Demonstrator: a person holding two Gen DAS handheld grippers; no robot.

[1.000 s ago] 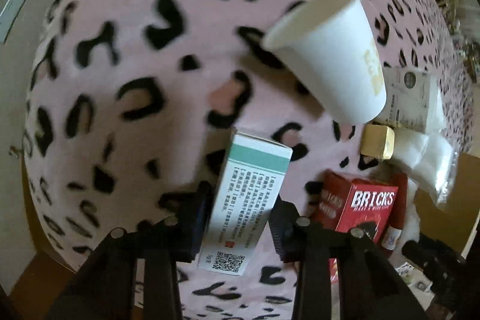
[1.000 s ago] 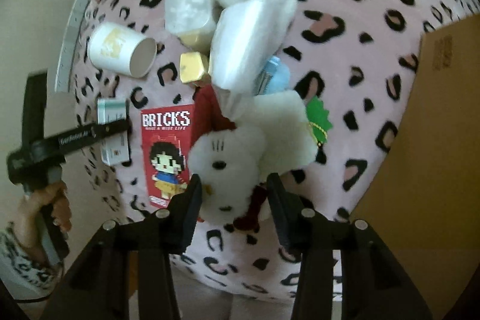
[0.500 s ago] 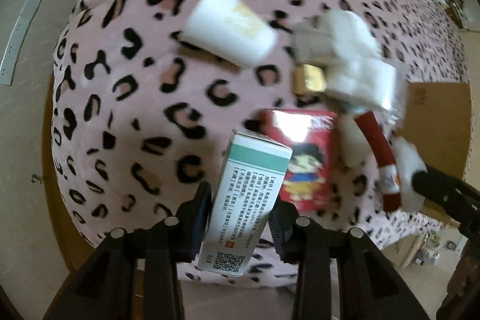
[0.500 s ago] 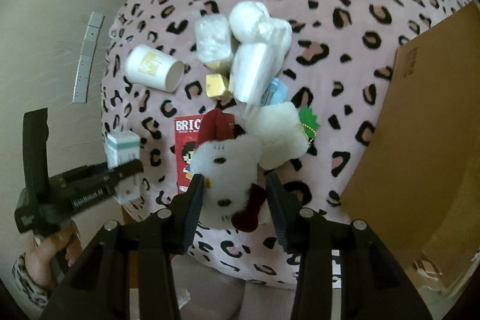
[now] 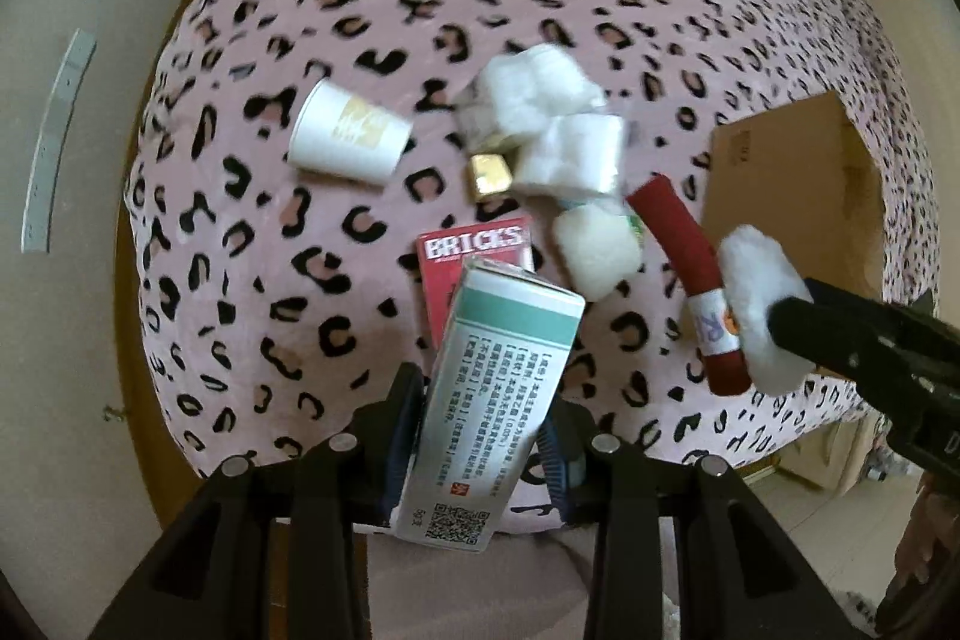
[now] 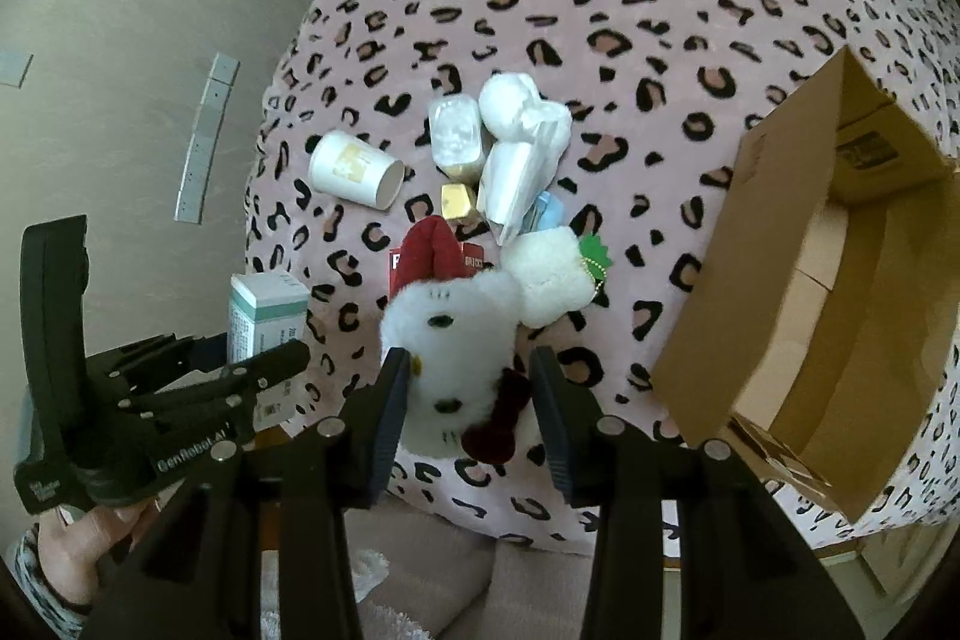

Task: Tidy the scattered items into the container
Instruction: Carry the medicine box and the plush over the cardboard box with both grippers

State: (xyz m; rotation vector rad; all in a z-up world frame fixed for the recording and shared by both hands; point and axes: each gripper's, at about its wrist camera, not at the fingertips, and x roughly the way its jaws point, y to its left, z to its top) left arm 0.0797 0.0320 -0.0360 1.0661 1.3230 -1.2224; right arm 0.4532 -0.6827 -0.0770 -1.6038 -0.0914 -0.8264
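My left gripper (image 5: 483, 424) is shut on a white box with a green band (image 5: 498, 382), held above the near edge of the leopard-print bed; the box (image 6: 264, 304) and that gripper (image 6: 264, 364) also show at the left of the right wrist view. My right gripper (image 6: 471, 376) is shut on a white plush cat with a red hat (image 6: 456, 328), lifted off the pile; the plush (image 5: 762, 304) shows between its black fingers (image 5: 840, 340). The open cardboard box (image 6: 840, 250) stands at the right on the bed, also seen as a brown wall (image 5: 780, 196).
On the bed lie a tipped paper cup (image 5: 348, 139), a red BRICKS box (image 5: 474, 244), a gold cube (image 5: 489, 173), white plastic packs (image 5: 540, 106) and a white fluffy ball (image 5: 594, 250). A person's hand (image 6: 78, 532) holds the left gripper's handle. The floor lies beyond the bed's edge.
Both grippers drew back from the bed with their loads, so the pile looks smaller. The left view rolled, and the cardboard box's inside has come into the right view.
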